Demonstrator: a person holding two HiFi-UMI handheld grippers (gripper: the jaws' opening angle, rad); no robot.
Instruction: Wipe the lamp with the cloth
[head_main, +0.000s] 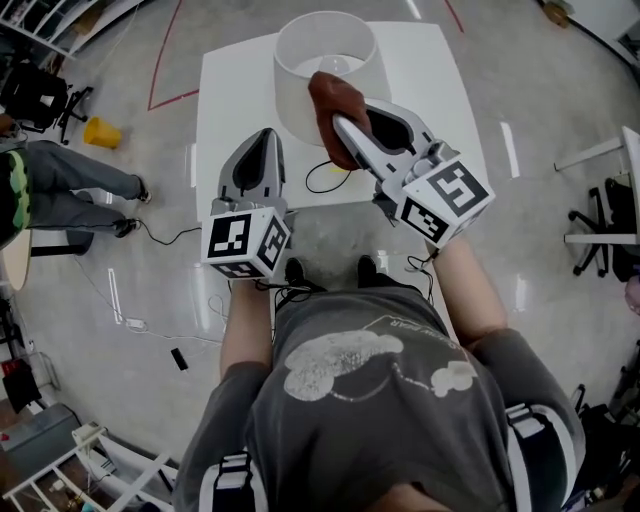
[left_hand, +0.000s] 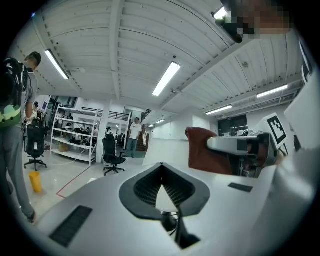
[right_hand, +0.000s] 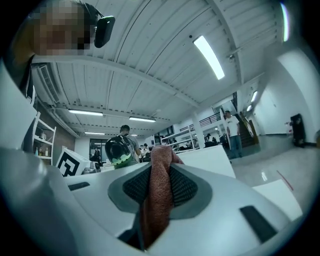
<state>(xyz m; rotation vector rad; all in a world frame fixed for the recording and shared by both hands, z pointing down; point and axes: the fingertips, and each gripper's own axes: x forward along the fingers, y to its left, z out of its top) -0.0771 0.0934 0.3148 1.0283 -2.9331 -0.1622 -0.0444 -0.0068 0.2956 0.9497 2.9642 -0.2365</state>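
The cloth is shown as a coarse, rust-brown woven fabric, rough and matt. The shells of the right claw and the left claw are seen as smooth, matt, pale plastic, and their inner pads as dark and finely ribbed. The lamp shade is seen as smooth, matt white, as is the bench. The grey floor is polished and glossy, with lights mirrored in it.

A white table carries the pale lamp and a looped black cord.
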